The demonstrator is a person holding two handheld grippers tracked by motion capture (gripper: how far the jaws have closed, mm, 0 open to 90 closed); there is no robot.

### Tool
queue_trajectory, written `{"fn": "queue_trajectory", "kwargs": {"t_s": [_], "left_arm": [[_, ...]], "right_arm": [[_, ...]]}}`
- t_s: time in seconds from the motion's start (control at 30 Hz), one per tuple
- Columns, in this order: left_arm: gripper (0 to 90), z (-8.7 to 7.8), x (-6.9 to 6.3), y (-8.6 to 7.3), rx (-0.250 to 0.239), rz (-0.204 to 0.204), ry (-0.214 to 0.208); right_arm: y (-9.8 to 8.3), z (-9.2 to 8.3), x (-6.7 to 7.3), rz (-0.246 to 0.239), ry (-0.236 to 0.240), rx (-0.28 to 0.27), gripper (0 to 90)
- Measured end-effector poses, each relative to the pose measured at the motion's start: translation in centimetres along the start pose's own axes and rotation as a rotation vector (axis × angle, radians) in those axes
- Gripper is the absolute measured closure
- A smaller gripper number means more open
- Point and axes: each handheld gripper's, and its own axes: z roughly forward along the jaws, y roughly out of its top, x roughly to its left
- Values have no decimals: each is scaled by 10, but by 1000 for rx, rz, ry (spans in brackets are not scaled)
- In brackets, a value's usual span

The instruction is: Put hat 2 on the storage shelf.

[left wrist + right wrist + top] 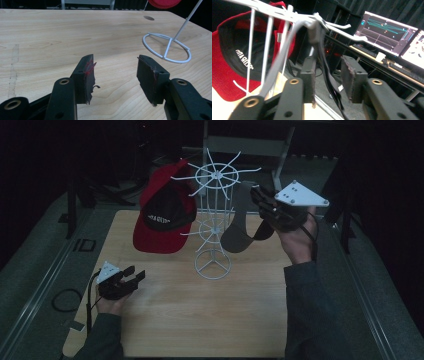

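My right tongs [261, 200] parted around grey cap [240, 222] strap at rack [214, 220] hook; left tongs [131, 279] apart, idle near rack base.

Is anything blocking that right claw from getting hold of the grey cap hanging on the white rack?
Nothing visible does. The right claw is open, its jaws on either side of the grey cap strap, which hangs from a prong of the white rack.
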Motion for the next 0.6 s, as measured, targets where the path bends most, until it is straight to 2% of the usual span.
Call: {"fn": "queue_trajectory", "kwargs": {"t_s": [0.23,0.37,0.6], "left_arm": [[483,0,0,0,-1,-1,2],[481,0,1,0,-2,-2,1],[480,0,1,0,-2,-3,3]], "right_arm": [[-9,-5,-6,26,-12,17,461],[-15,-12,-7,41,-23,3,385],[-24,-23,-9,55,-48,-6,334]]}}
